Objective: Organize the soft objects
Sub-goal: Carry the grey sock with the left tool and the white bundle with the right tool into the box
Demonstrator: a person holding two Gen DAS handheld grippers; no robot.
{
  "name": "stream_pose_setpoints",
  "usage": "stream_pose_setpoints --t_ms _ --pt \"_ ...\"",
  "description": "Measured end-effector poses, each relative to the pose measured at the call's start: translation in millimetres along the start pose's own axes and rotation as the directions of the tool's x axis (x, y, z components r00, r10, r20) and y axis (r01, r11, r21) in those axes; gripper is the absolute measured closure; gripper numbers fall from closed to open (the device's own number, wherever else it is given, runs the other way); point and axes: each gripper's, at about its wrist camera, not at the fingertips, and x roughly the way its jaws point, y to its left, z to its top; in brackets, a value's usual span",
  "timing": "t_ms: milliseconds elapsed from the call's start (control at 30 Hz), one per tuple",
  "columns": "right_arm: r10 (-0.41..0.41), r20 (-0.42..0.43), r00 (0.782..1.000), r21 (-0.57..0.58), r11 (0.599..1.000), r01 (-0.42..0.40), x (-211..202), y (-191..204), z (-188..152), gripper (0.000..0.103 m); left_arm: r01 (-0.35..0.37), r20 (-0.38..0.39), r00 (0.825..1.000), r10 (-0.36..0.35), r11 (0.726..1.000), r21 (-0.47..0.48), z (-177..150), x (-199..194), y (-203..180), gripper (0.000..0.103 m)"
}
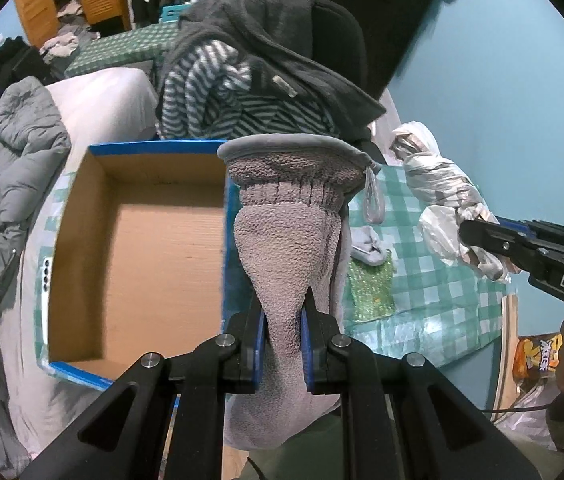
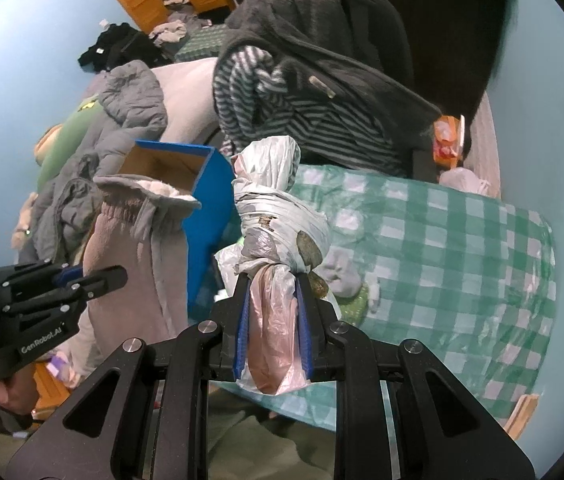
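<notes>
So the left gripper [image 1: 283,320] is clamped on a fuzzy grey sock [image 1: 293,240], squeezing it around the middle so the cuff end flares out past the fingertips and the toe end hangs back under the gripper. Just left of the gripper, and a bit ahead, sits a cardboard box [image 1: 138,248] with a blue outside, open on top. From the left wrist view I can see the brown floor of the box and nothing lying in it. The sock is held up beside the box's right wall, not inside it.

The right gripper [image 2: 272,312] is closed on a plastic bag bundle [image 2: 278,220], a knotted, wrapped-up wad of white and pinkish bags, pinched at its lower end and sticking up ahead of the fingers. What is wrapped inside it I can't tell.

Both are held over a bench with a green checked cloth [image 2: 441,240]. To the right of the left gripper, down on that cloth, there's a small grey sock ball [image 1: 367,246] touching a patch of green bubble wrap [image 1: 369,292]. Beyond the box a striped sweater [image 1: 218,92] and a dark fleece jacket [image 1: 282,32] hang over a chair.
</notes>
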Motion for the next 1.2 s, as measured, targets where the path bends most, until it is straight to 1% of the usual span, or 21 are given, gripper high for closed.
stream_pose_setpoints --t_ms 200,600,900,1033,1200 --pt "0.025 -0.001 1.0 -0.045 0.999 -0.025 4 27 8 0.083 -0.011 0.014 1.0 0.012 0.999 -0.05 -2 -8 26 0.089" --pt "0.068 -0.022 0.997 -0.131 0.989 -0.07 30 82 27 0.083 -0.051 0.032 0.998 0.056 0.99 -0.132 -6 -20 83 0.089" --pt "0.083 -0.041 0.996 -0.171 0.981 -0.089 51 115 40 0.083 -0.079 0.013 0.996 0.083 0.982 -0.173 -5 -16 123 0.088" --pt "0.09 -0.049 0.995 -0.18 0.979 -0.097 61 130 47 0.083 -0.083 0.016 0.996 0.088 0.98 -0.181 -3 -14 139 0.088" --pt "0.093 -0.058 0.994 -0.196 0.975 -0.102 74 149 53 0.083 -0.084 0.006 0.996 0.087 0.977 -0.196 3 -1 156 0.088"
